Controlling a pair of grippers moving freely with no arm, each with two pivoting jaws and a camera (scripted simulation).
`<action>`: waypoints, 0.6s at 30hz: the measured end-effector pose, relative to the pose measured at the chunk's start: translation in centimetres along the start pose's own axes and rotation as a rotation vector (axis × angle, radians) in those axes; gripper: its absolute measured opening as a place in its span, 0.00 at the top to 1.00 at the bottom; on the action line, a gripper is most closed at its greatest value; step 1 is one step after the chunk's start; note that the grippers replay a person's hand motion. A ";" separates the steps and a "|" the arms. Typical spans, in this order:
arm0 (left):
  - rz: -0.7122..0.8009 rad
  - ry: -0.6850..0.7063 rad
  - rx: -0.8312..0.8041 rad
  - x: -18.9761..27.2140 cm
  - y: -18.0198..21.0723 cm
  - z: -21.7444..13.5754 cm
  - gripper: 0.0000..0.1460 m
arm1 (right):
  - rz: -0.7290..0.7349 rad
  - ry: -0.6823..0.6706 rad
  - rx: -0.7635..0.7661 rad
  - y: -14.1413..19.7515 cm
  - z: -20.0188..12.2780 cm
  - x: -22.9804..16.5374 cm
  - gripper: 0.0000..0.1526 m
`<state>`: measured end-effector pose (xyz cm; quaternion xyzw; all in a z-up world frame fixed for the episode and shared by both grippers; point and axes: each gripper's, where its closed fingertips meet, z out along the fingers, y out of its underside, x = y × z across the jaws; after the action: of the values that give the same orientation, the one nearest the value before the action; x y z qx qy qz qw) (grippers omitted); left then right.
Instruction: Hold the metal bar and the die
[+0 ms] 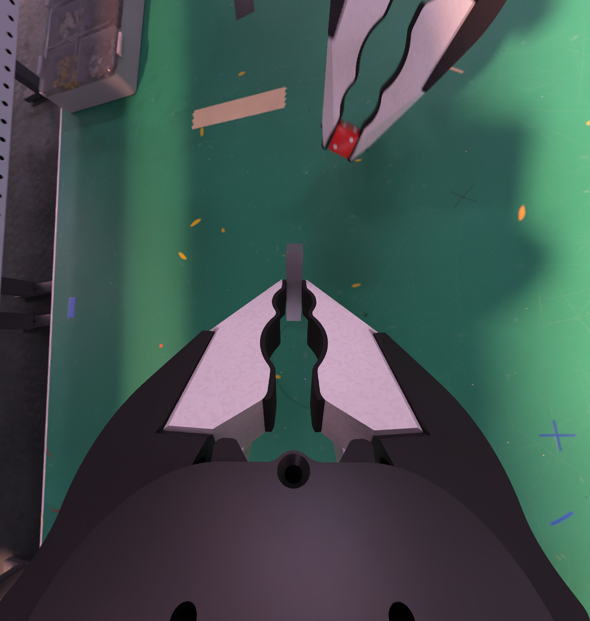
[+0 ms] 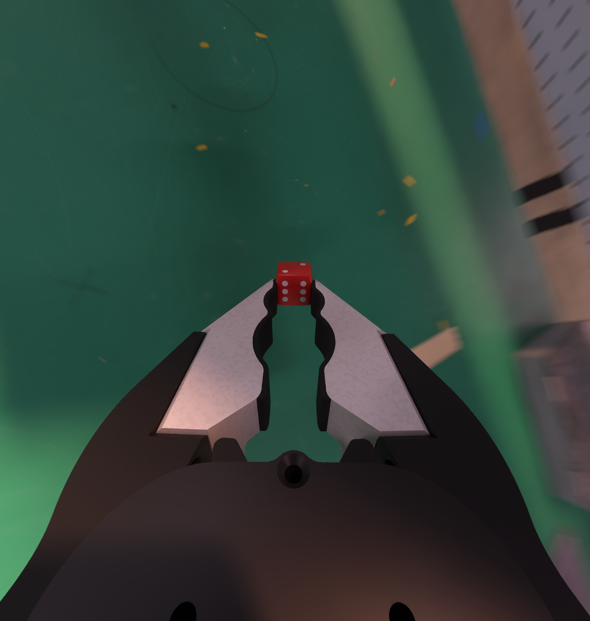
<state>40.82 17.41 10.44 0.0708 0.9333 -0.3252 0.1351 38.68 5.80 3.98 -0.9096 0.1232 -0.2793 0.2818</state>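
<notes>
On my left I have the left tongs (image 1: 294, 285) clenched on the grey metal bar (image 1: 294, 268), which stands up between their tips above the green counter (image 1: 421, 268), with a clear lidded box (image 1: 85, 50) off beyond the bar to its left and a strip of tan tape (image 1: 239, 107) lying flat beyond the bar. Farther right of the bar, I see my right tongs (image 1: 342, 148) clamped on the red die (image 1: 343, 139), and in their own camera those tongs (image 2: 294, 285) pinch the die (image 2: 294, 284) by its two sides at the very tips, above the counter (image 2: 119, 201).
</notes>
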 end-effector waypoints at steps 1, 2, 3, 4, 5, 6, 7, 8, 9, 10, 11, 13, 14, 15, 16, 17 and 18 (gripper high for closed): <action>-0.006 0.013 0.004 0.1 -0.1 0.0 0.95 | -0.133 0.075 0.004 -0.3 -0.9 0.8 0.88; -0.009 0.025 0.006 0.1 -0.1 0.0 0.95 | -0.218 0.136 0.006 -0.8 -1.9 1.6 0.88; -0.011 0.037 0.006 0.2 -0.2 0.0 0.95 | -0.276 0.171 0.034 -1.4 -2.8 2.2 0.88; -0.012 0.043 0.002 0.1 -0.2 0.0 0.95 | -0.337 0.186 0.075 -2.0 -3.6 2.6 0.88; -0.014 0.047 -0.003 0.1 -0.2 0.1 0.95 | -0.412 0.213 0.105 -2.5 -4.3 3.0 0.88; -0.018 0.055 -0.005 0.1 -0.2 0.1 0.95 | -0.481 0.253 0.108 -2.8 -4.8 3.4 0.88; -0.027 0.067 -0.004 0.2 -0.3 0.1 0.95 | -0.541 0.280 0.105 -3.1 -5.1 3.5 0.88; -0.037 0.080 -0.002 0.2 -0.3 0.1 0.95 | -0.587 0.301 0.110 -3.4 -5.3 3.6 0.88; -0.045 0.089 -0.001 0.2 -0.3 0.1 0.95 | -0.617 0.318 0.118 -3.7 -5.5 3.5 0.88; -0.048 0.091 -0.003 0.2 -0.3 0.1 0.95 | -0.637 0.324 0.126 -4.0 -5.6 3.4 0.88; -0.043 0.087 -0.008 0.1 -0.3 0.1 0.95 | -0.651 0.322 0.128 -4.2 -5.6 3.3 0.88; -0.029 0.085 -0.015 0.2 -0.3 0.0 0.95 | -0.680 0.342 0.120 -4.4 -5.7 3.4 0.88; -0.028 0.086 -0.017 0.3 -0.3 0.0 0.95 | -0.687 0.345 0.116 -4.5 -5.7 3.4 0.88; -0.026 0.088 -0.017 0.4 -0.4 0.0 0.95 | -0.686 0.350 0.114 -4.6 -5.7 3.6 0.88; -0.024 0.089 -0.017 0.4 -0.4 0.0 0.95 | -0.684 0.350 0.110 -4.6 -5.7 3.6 0.88; -0.023 0.089 -0.018 0.5 -0.4 0.0 0.95 | -0.690 0.347 0.111 -4.7 -5.8 3.6 0.88; -0.021 0.088 -0.020 0.5 -0.4 0.0 0.95 | -0.696 0.346 0.115 -4.8 -5.8 3.5 0.88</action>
<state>40.27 17.11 10.54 0.0741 0.9422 -0.3138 0.0911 38.50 5.80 12.33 -0.8192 -0.1628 -0.5138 0.1958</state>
